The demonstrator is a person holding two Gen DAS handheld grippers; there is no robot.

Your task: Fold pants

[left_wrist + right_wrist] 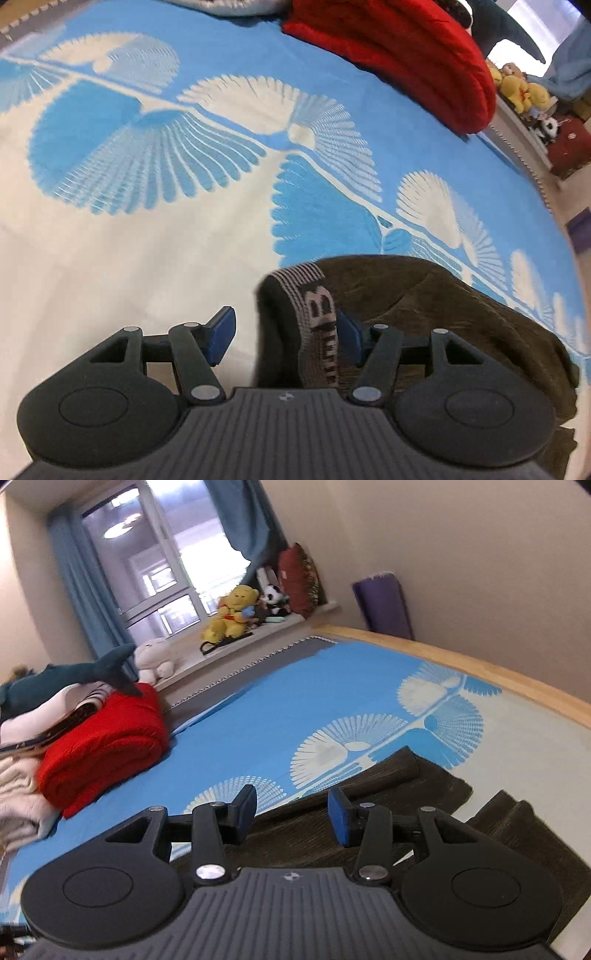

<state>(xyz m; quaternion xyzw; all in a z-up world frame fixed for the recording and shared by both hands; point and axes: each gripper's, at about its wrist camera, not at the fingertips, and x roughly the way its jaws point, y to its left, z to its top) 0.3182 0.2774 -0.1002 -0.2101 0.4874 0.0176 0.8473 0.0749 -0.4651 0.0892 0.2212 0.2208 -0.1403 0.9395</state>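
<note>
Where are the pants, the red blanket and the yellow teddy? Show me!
pants (pixel 424 295): left wrist view, on the dark brown cloth beside the waistband.
red blanket (pixel 107 746): right wrist view, on its folded front.
yellow teddy (pixel 234 613): right wrist view, on its belly, on the windowsill.

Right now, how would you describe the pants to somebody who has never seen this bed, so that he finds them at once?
Start from the big blue and white bedspread with fan-shaped patterns. At its near edge, right in front of the left tongs, lies a dark brown bundle: the pants. Unlike the folded red blanket at the far side, they carry a grey waistband with dark letters.
</note>
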